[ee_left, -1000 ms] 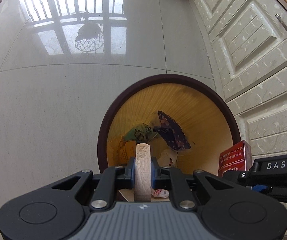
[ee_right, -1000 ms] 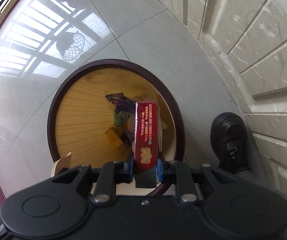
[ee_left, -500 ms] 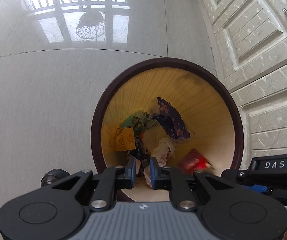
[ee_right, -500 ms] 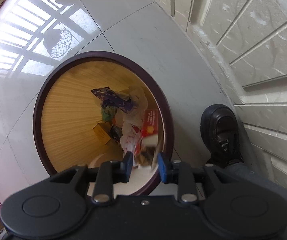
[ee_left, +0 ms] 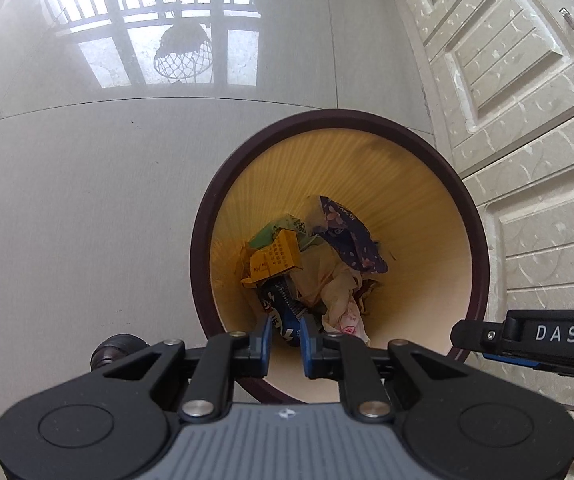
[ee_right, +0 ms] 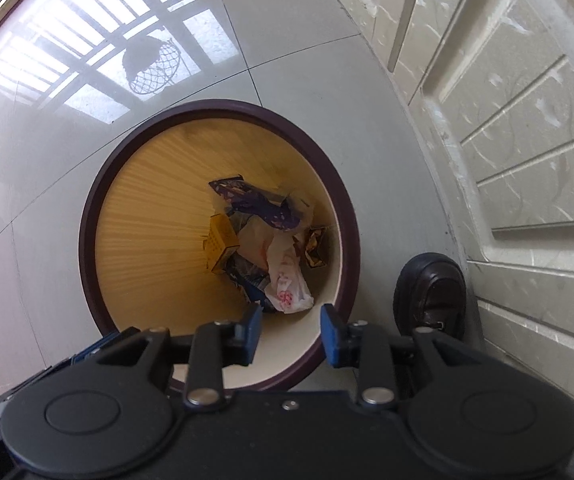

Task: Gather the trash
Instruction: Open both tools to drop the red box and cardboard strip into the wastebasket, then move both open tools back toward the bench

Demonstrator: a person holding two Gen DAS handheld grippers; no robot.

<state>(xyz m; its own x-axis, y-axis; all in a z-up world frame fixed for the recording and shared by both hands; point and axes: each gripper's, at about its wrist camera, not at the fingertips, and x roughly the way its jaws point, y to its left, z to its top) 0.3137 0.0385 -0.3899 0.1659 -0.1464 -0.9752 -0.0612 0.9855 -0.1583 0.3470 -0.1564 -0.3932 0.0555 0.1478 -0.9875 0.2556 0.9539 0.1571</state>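
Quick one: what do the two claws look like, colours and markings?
Left claw: black linkage arms, silver pivot bolts, blue fingertip pads, grey ribbed body plate bearing a small logo. Right claw: same black linkage, blue pads, plain black body; its side reads "DAS" in white.

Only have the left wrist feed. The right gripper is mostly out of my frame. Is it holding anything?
Observer: No. The right gripper has its jaws open with nothing between them, over the near rim of the bin.
Operator: Anything between the bin and the cabinet on that side?
Observer: A black shoe stands there, close beside the rim.
Operator: Any trash against the bin wall on that side?
Observer: A gold-and-dark wrapper lies against the inner wall, beside the white plastic bag.
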